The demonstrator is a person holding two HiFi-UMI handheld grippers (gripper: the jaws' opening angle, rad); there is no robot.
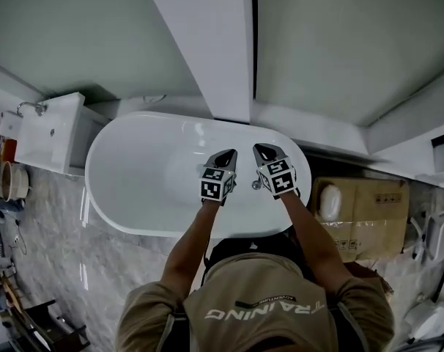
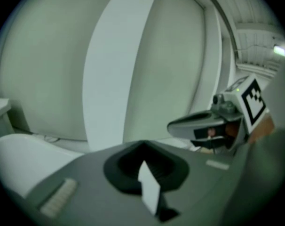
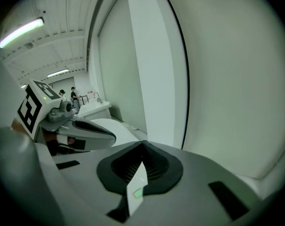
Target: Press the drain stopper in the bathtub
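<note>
Seemingly the approach step was in hand: the left tool [image 1: 223, 157] and right tool [image 1: 266, 152] hovered side by side over the right half of the bathtub [image 1: 145, 178], each with jaws pressed together on nothing. Only the head view showed the tub, and the drain stopper could not be picked out there. Both gripper views faced the far wall and a white pillar [image 3: 147, 79]. Next, 1 closed tip would need tilting down to find the stopper.
</note>
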